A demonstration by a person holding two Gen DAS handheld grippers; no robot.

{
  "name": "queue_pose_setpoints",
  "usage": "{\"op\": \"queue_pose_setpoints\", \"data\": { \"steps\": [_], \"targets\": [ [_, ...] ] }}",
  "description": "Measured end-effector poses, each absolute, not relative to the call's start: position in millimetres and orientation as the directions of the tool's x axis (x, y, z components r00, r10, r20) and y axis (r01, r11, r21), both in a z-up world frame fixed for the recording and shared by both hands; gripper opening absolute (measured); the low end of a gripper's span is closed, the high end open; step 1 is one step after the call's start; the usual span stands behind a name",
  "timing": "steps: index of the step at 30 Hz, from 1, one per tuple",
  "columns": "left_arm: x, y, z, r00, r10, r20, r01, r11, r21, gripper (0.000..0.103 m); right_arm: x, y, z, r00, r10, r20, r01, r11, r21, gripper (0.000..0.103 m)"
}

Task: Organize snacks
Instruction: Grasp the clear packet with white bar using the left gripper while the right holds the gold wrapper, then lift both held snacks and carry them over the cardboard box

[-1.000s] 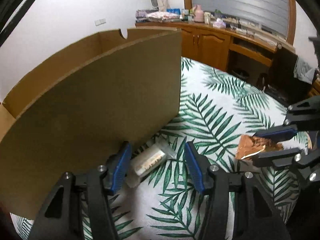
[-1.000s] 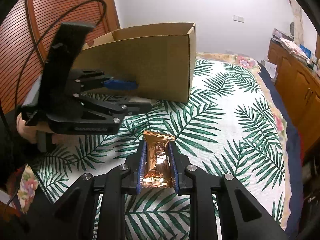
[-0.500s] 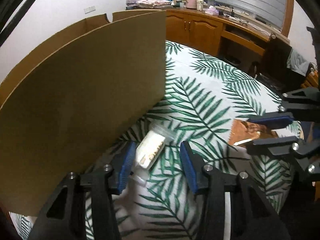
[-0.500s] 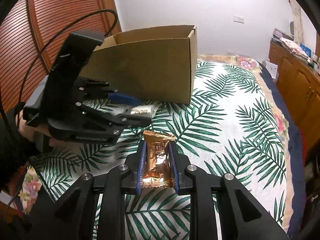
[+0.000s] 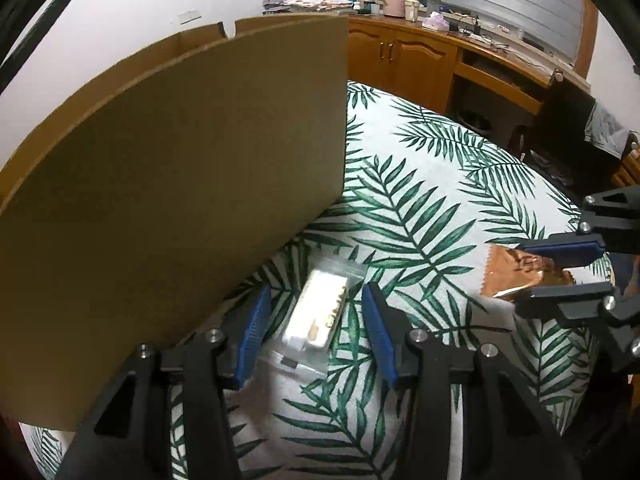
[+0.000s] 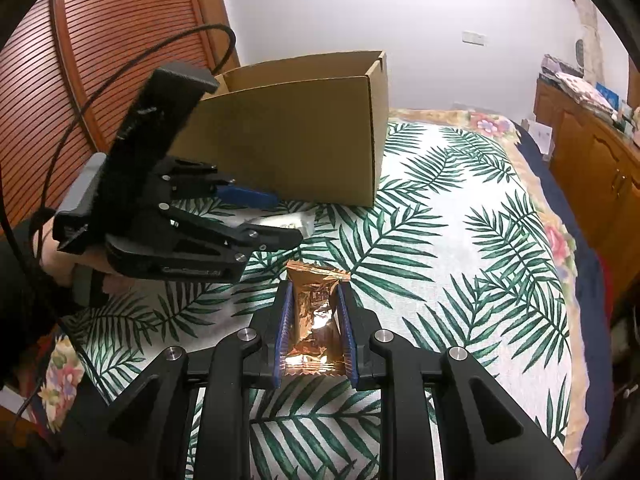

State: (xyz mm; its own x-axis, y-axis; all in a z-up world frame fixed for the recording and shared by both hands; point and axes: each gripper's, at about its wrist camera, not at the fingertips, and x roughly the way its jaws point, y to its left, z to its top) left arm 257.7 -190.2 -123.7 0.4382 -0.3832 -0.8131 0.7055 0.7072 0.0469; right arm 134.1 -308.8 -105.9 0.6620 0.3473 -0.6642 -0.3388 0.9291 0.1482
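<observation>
A clear packet with a pale bar inside point(image 5: 320, 308) lies on the palm-leaf bedspread, just in front of the cardboard box point(image 5: 180, 180). My left gripper point(image 5: 316, 292) straddles it, with a gap between each blue pad and the wrapper. In the right wrist view the same gripper point(image 6: 286, 218) points down at the packet point(image 6: 288, 224) beside the box point(image 6: 300, 132). My right gripper point(image 6: 316, 286) is shut on a shiny copper snack packet point(image 6: 314, 320), held a little above the bedspread. From the left wrist view that gripper point(image 5: 520, 278) and its copper packet point(image 5: 512, 268) sit at the right edge.
The bedspread point(image 6: 460, 240) stretches to the right of the box. Wooden cabinets point(image 5: 404, 56) with cluttered tops line the far wall. A louvred wooden door point(image 6: 100, 60) stands on the left. A person's hand point(image 6: 60, 256) and a black cable point(image 6: 160, 48) are behind the left gripper.
The left gripper narrowed a little and shifted, so the clear packet now lies midway between its fingers instead of near the left one. The right gripper and copper packet stayed still.
</observation>
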Motion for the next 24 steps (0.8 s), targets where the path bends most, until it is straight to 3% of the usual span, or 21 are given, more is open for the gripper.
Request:
{"op": "queue_pose_setpoints", "data": {
  "steps": [4,5,7,14,24],
  "targets": [
    [256,-189,-129,0.432,-0.387,-0.815,0.711,0.702,0.044,0.044,133,-310,-108,0.660,0.347,-0.667,-0.333,0.930,0.155,0.020],
    [255,-189,-129,0.435,-0.394,-0.810,0.716,0.697,0.045,0.040,133,-309,-109,0.659,0.346,-0.668,-0.331,0.931,0.155,0.020],
    [251,-190,-130,0.456,-0.383,-0.804,0.712,0.698,0.072,0.019,132,-310,-110,0.658,0.344,-0.669,-0.328,0.932,0.157,0.020],
    [229,-189,-121,0.448,-0.412,-0.793,0.724,0.688,0.051,0.019,124,-312,-99,0.659,0.332,-0.675,-0.310,0.937,0.158,0.020],
    [211,-174,-48,0.518,-0.467,-0.716,0.705,0.708,0.049,0.019,110,-309,-35,0.725,0.298,-0.621,-0.301,0.948,0.103,0.020]
  ]
}}
